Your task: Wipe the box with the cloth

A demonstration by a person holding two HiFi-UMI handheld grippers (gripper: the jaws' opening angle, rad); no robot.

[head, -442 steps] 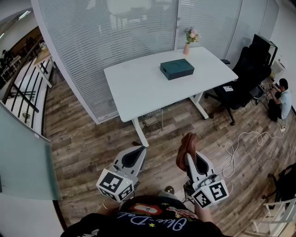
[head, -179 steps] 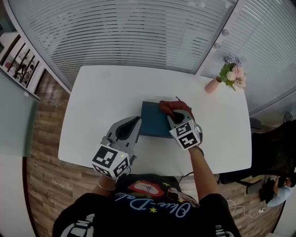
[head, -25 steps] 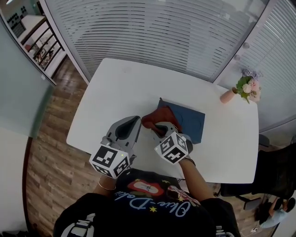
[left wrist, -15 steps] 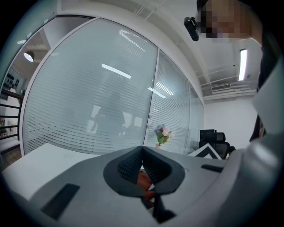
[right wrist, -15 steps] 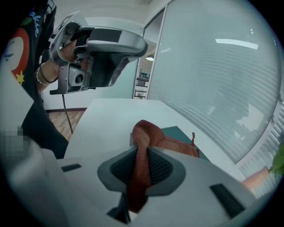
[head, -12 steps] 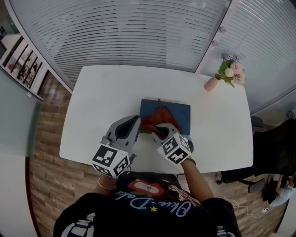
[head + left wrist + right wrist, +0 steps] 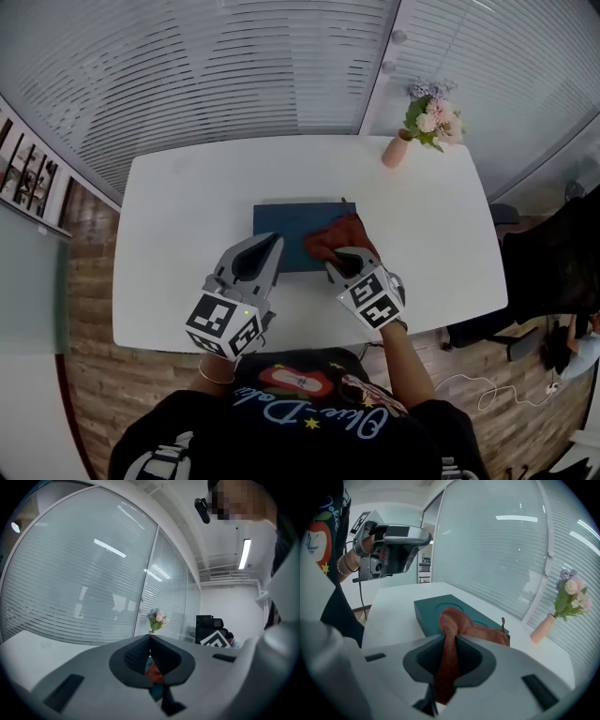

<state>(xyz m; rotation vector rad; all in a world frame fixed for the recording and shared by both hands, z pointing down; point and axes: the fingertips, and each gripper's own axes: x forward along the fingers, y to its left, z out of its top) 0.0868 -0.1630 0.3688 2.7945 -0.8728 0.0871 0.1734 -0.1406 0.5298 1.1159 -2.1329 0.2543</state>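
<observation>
A flat teal box [image 7: 286,230] lies in the middle of the white table [image 7: 187,206]. A rust-red cloth [image 7: 342,234] is draped over the box's right end. My right gripper [image 7: 340,256] is shut on the near part of that cloth. In the right gripper view the cloth [image 7: 464,625] runs from between the jaws [image 7: 446,641] onto the box [image 7: 433,609]. My left gripper [image 7: 274,242] hovers at the box's near left edge, shut with nothing in it. In the left gripper view its jaws [image 7: 150,639] meet, and a sliver of cloth and box shows below them.
A pink vase with flowers [image 7: 417,122] stands at the table's far right corner, also seen in the right gripper view [image 7: 546,625]. Glass walls with blinds [image 7: 234,66] run behind the table. A black office chair [image 7: 553,262] is at the right, on the wooden floor.
The right gripper has dragged the cloth from the box's left-middle to its right end. The left gripper has stayed beside the box's near left edge.
</observation>
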